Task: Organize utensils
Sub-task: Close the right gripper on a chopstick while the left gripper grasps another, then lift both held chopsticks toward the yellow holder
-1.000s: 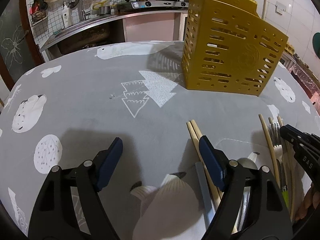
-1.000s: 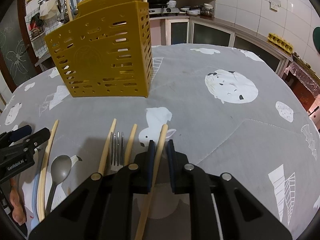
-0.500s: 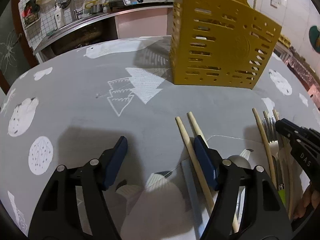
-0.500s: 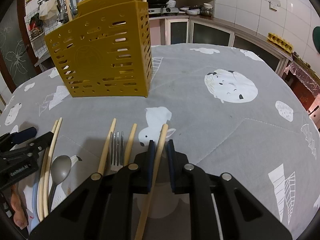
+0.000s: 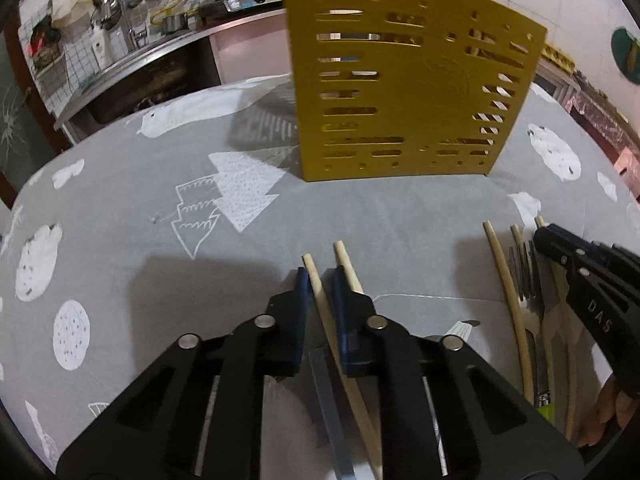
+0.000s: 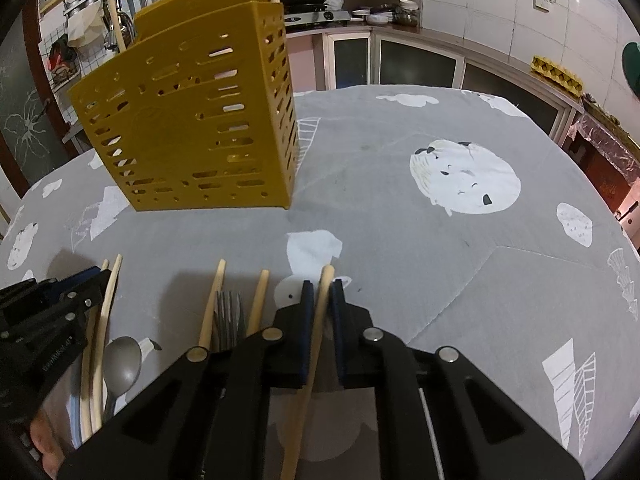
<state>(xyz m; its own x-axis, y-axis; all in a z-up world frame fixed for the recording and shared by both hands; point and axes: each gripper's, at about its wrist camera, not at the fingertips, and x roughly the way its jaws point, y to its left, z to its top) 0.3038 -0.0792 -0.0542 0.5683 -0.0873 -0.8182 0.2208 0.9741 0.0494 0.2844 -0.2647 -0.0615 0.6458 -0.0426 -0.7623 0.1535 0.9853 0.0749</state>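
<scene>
Between the blue pads of our left hand-held gripper (image 5: 320,280) lies a pale wooden chopstick (image 5: 316,280), the jaws drawn in close on either side of it; its twin (image 5: 347,268) runs just outside the right pad, touching it. Both sticks rest on the grey patterned cloth of the worktop (image 5: 120,240), tips pointing ahead of us. Under the left hand-held gripper a flat grey handle (image 5: 328,400) also lies on the cloth; we cannot tell what it belongs to.

Our right hand-held gripper (image 6: 320,292) is clamped on another chopstick (image 6: 324,284), which passes back between the pads and under the body. Just to its left lie a fork (image 6: 228,312) flanked by two more chopsticks (image 6: 214,300), then a grey spoon (image 6: 122,360).

Straight ahead of both hand-held grippers, well apart from them, the yellow slotted utensil holder (image 6: 192,128) stands upright on the worktop with a few sticks (image 6: 114,16) poking out of its top.
</scene>
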